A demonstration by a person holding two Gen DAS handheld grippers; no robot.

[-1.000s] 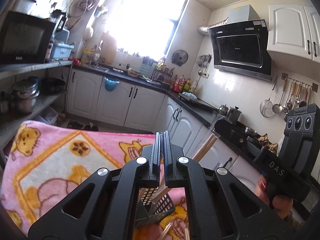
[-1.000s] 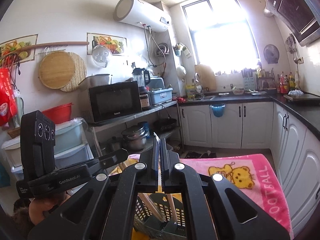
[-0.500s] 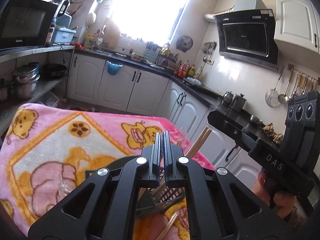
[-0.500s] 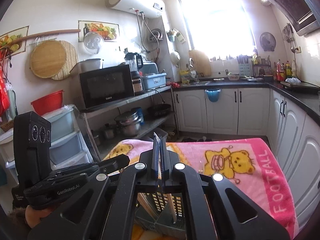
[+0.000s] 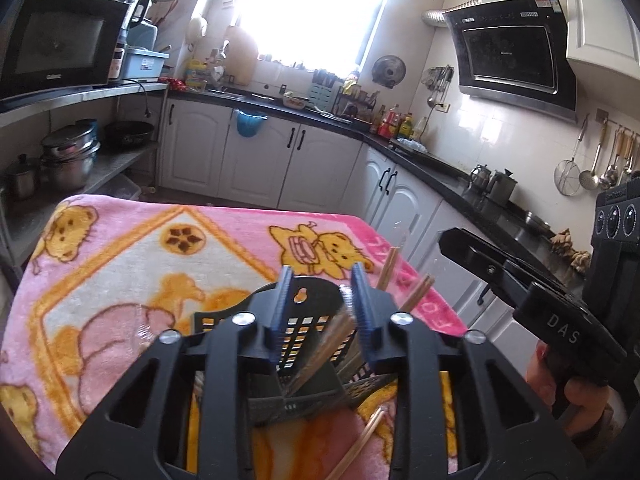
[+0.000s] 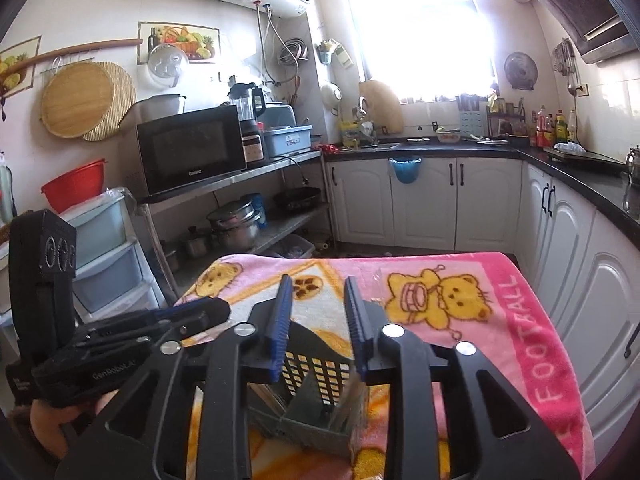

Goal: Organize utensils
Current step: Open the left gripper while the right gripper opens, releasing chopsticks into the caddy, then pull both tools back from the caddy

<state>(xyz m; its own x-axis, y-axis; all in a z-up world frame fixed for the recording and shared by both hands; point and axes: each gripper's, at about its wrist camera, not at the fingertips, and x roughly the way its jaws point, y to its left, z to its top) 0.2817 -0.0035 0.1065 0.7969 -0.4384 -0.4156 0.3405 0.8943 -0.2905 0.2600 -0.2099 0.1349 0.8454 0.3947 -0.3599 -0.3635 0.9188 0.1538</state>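
A black slotted utensil basket stands on a pink bear-print blanket; it also shows in the right wrist view. Wooden chopsticks lean inside it, blurred, and more chopsticks stick out past its right side. My left gripper is open just above the basket, empty. My right gripper is open above the same basket, empty. Each gripper shows in the other's view: the right gripper and the left gripper.
A loose chopstick lies on the blanket in front of the basket. White cabinets and a black counter run along the right. A metal shelf with a microwave and pots stands at the left.
Both grippers have opened from shut and tilted down over the basket. The chopsticks dropped from between the jaws into the basket.
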